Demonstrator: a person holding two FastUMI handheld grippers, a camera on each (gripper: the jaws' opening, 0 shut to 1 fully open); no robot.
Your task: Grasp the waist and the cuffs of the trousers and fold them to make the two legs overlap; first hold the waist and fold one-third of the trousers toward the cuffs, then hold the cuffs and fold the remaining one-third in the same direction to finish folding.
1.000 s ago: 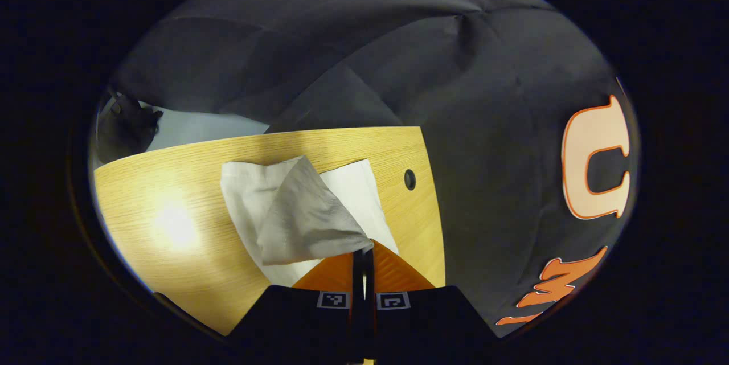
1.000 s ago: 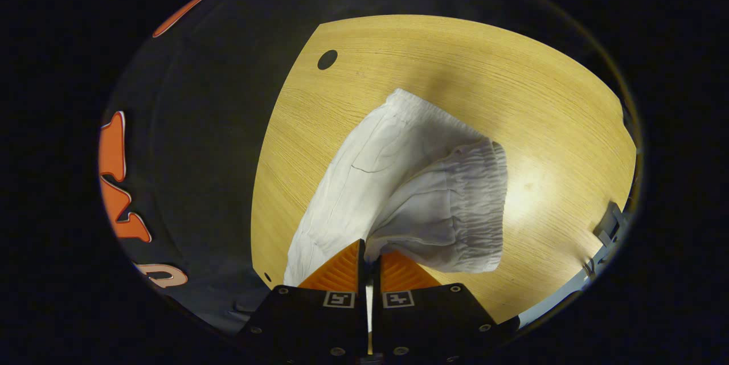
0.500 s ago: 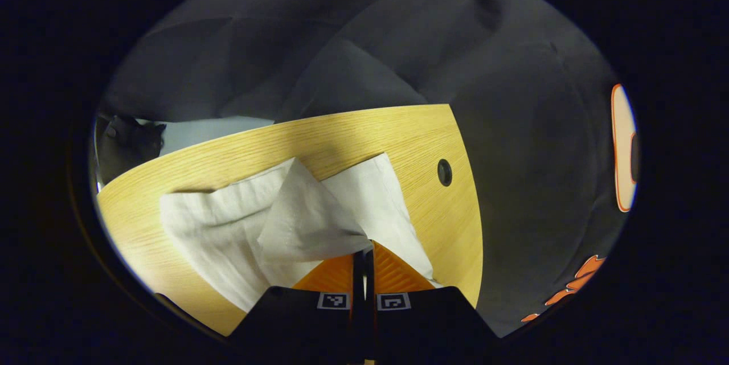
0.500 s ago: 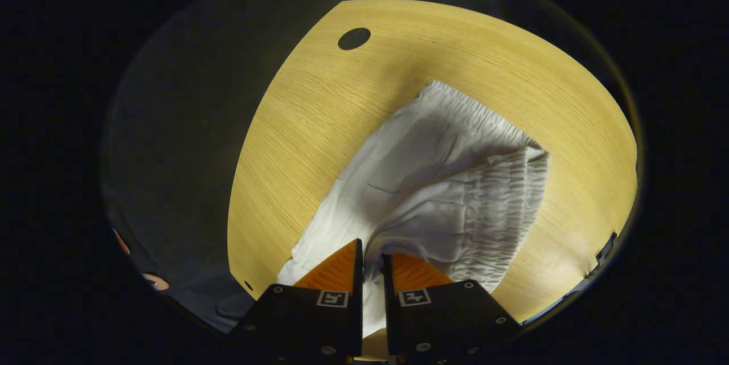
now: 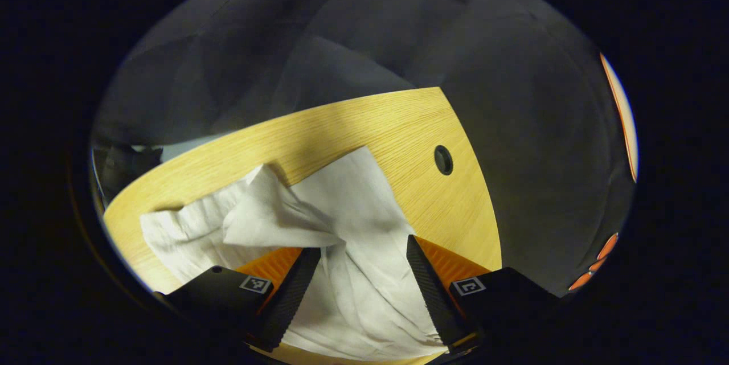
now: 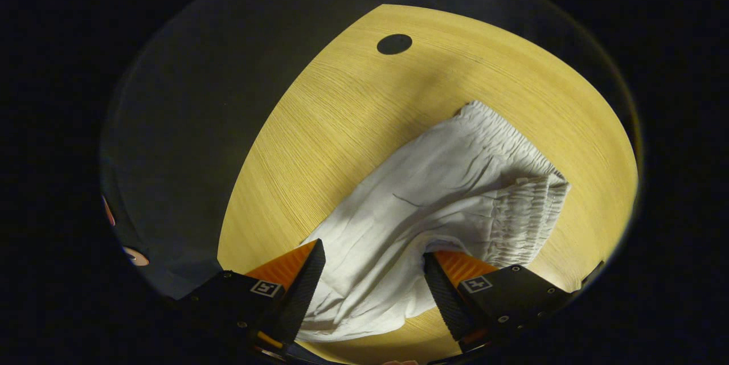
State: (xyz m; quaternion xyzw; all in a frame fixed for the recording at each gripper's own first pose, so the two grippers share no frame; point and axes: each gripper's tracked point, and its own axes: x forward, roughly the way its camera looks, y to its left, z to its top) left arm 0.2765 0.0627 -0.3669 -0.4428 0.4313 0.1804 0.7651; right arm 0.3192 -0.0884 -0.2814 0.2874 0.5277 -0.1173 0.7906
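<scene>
Both grippers now spread wide, cloth released since half second ago; left gripper [image 5: 360, 265] fingers apart, white trousers [image 5: 342, 240] lying between them on wooden table [image 5: 398, 126]; right gripper [image 6: 373, 274] likewise parted over trousers [image 6: 433, 194]; elastic waist [image 6: 529, 200] folded over, resting on table [image 6: 342, 114]; dark hole [image 6: 394, 44] well apart.

I see the white trousers [image 6: 433, 194] lying crumpled on the wooden worktop [image 6: 342, 126], one layer folded over another, the gathered elastic waist [image 6: 529, 205] doubled at one end.
</scene>
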